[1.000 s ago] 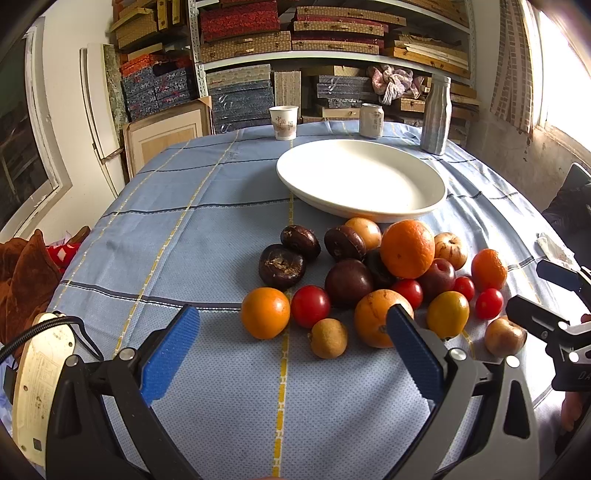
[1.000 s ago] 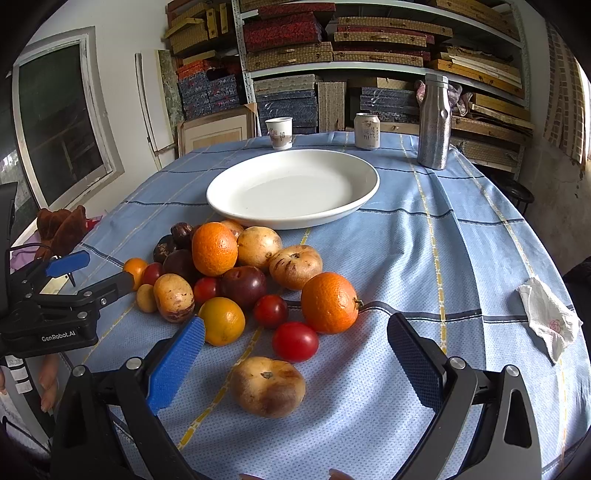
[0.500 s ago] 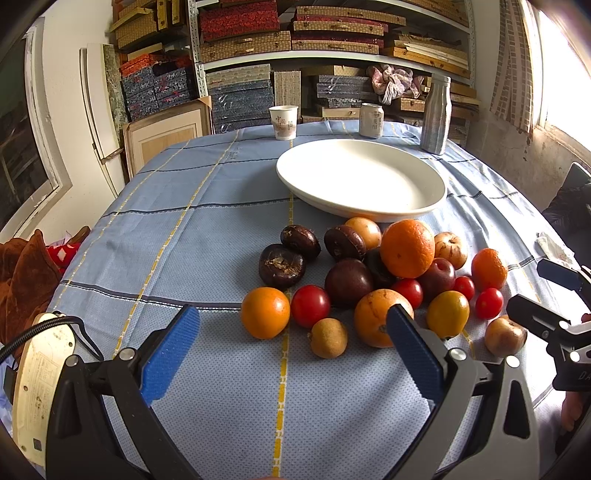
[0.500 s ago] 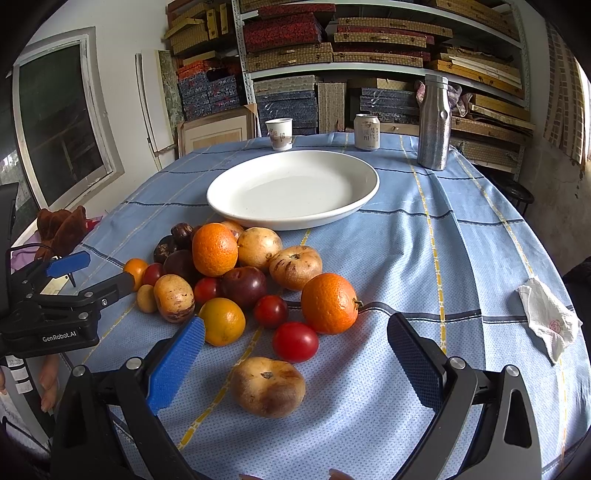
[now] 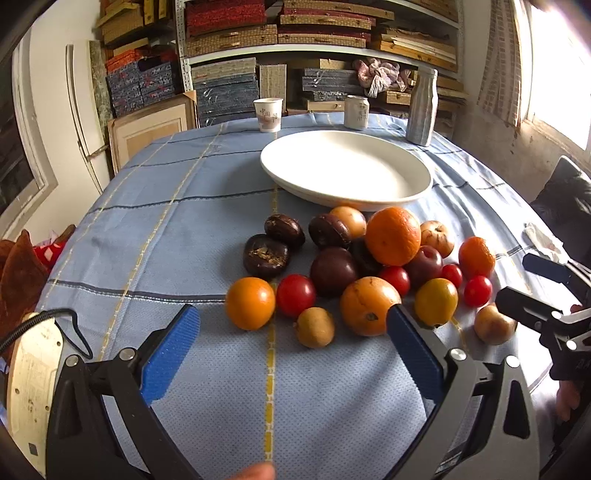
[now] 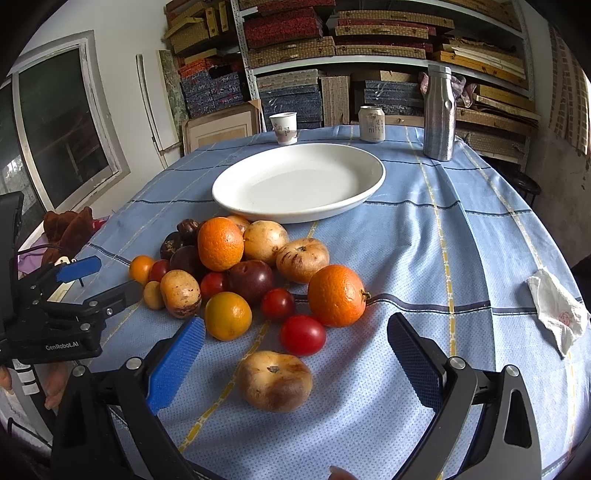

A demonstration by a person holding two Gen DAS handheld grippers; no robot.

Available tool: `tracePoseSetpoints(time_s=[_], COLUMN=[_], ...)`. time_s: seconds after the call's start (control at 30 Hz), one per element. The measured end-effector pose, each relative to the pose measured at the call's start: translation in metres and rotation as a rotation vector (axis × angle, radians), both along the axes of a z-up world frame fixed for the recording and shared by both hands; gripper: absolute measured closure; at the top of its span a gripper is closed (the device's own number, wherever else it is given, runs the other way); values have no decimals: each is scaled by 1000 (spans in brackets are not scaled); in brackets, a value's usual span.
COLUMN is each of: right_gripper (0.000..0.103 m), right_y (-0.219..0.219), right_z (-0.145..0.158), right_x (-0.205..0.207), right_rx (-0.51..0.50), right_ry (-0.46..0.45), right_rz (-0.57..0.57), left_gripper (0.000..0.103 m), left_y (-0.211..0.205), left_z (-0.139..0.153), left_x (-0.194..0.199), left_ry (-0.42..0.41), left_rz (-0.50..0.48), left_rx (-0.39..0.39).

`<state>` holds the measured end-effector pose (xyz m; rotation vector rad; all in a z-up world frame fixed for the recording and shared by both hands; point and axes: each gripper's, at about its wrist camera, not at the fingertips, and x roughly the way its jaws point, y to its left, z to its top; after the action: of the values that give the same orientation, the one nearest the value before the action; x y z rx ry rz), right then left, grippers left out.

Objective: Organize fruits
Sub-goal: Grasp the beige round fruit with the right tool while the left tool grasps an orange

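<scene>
Fruit (image 5: 354, 269) lay heaped beside the bare plate (image 5: 413, 192), likely its destination; both grippers, left (image 5: 291, 347) and right (image 6: 295, 354), gaped wide, holding nothing.

A paper cup (image 6: 283, 127), a drinks can (image 6: 372, 123) and a steel bottle (image 6: 439, 112) stand at upper centre. A crumpled tissue (image 6: 558, 309) lies at right. Stacked boxes (image 6: 288, 27) fill the top.

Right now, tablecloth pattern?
Light blue tablecloth with dark blue and yellow grid stripes; clearest in the right wrist view.
</scene>
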<state>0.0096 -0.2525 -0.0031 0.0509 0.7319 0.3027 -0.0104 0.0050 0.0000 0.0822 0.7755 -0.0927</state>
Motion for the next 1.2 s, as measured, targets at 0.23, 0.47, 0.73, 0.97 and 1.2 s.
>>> tracePoseSetpoints(time_s=[0.23, 0.47, 0.73, 0.97, 1.2], right_gripper=[3, 3, 3, 3, 3], right_y=[-12, -15, -17, -7, -2], right_z=[-11, -17, -20, -33, -36], right_x=[4, -6, -1, 10, 4], right_rx=[7, 18, 50, -11, -103], right_ry=[84, 93, 128, 208, 205], right_rz=[-26, 15, 83, 102, 191], left_gripper=[4, 4, 4, 4, 4], left_y=[13, 23, 29, 30, 36], left_z=[-18, -34, -45, -42, -32], left_x=[0, 9, 13, 8, 11], left_ry=[102, 199, 247, 239, 198], left_rz=[4, -2, -15, -37, -27], left_rx=[49, 13, -9, -11, -5])
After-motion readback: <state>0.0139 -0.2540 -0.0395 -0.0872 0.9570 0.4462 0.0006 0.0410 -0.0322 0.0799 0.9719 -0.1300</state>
